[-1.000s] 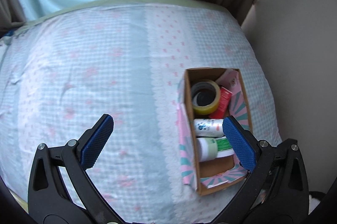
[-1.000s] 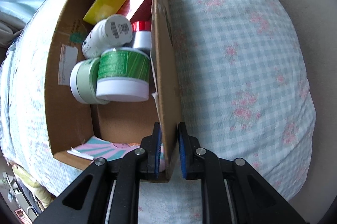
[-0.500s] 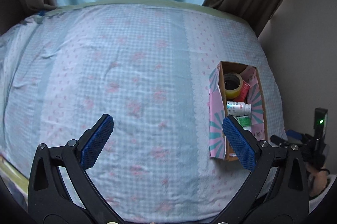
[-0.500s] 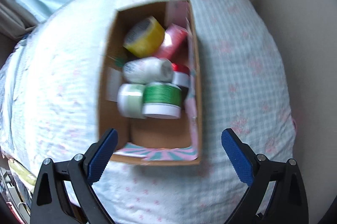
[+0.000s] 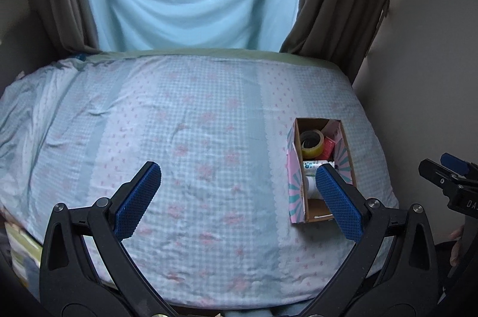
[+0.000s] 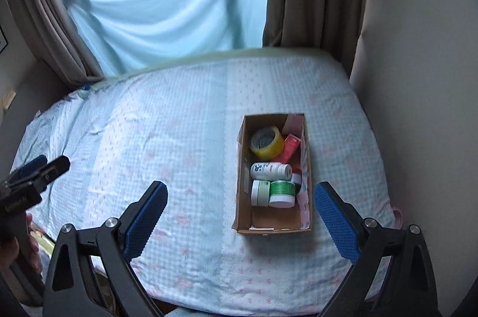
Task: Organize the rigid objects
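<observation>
Both grippers hang above the bed with nothing between their blue pads: the right gripper (image 6: 240,220) is spread wide and released, and the left gripper (image 5: 239,199) is likewise spread and empty. On the checked, pink-flowered bedspread (image 6: 167,138), toward its right side near the wall, sits an open cardboard box (image 6: 243,167). Inside it lie a yellow tape roll (image 6: 266,140) at the far end, a red carton (image 6: 291,147) beside it, a white bottle (image 6: 270,170) on its side, and a green-labelled jar (image 6: 281,193) next to a pale green-lidded jar (image 6: 259,192).
</observation>
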Action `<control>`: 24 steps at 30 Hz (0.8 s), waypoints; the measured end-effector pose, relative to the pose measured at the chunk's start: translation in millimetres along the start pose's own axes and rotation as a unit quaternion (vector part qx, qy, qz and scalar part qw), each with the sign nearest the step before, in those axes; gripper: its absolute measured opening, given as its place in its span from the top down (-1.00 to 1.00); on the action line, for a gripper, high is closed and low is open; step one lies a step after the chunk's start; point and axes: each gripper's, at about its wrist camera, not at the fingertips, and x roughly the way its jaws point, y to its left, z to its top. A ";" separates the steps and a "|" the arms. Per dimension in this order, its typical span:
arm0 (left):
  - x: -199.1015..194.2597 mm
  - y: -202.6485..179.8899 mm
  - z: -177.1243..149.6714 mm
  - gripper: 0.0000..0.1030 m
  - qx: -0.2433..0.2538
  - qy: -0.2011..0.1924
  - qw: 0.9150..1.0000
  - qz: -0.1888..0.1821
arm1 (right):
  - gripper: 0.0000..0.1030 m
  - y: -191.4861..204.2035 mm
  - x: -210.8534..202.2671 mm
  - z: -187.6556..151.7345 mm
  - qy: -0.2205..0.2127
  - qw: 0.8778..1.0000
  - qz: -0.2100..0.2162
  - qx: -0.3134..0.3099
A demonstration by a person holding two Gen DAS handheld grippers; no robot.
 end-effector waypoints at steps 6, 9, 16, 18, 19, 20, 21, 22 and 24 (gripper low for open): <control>-48.0 -6.0 -14.7 -1.00 0.002 -0.049 0.999 0.008 | -0.90 7.2 -39.5 -12.9 -0.046 0.999 -0.015 -0.004; -60.5 -8.5 -19.3 -1.00 0.009 -0.066 0.998 0.011 | -0.90 10.4 -51.8 -20.0 -0.063 0.998 -0.018 -0.007; -75.0 -11.3 -19.5 -1.00 0.012 -0.092 0.996 0.010 | -0.90 15.9 -69.5 -25.4 -0.097 0.994 -0.037 -0.022; -75.6 -14.1 -19.5 -1.00 0.019 -0.094 0.995 0.016 | -0.90 16.3 -70.9 -25.7 -0.103 0.994 -0.039 -0.024; -76.3 -15.1 -19.5 -1.00 0.021 -0.097 0.995 0.018 | -0.90 16.5 -71.3 -25.3 -0.104 0.993 -0.040 -0.025; -76.7 -16.0 -19.6 -1.00 0.022 -0.099 0.995 0.019 | -0.90 16.4 -71.2 -25.4 -0.104 0.993 -0.041 -0.026; -77.1 -16.6 -19.8 -1.00 0.024 -0.099 0.995 0.019 | -0.90 16.3 -70.5 -25.5 -0.105 0.993 -0.042 -0.027; -77.6 -17.3 -20.1 -1.00 0.025 -0.100 0.994 0.019 | -0.90 16.2 -70.9 -25.8 -0.105 0.993 -0.043 -0.027; -78.2 -19.6 -21.3 -1.00 0.027 -0.101 0.994 0.020 | -0.90 16.1 -71.4 -25.9 -0.105 0.993 -0.043 -0.027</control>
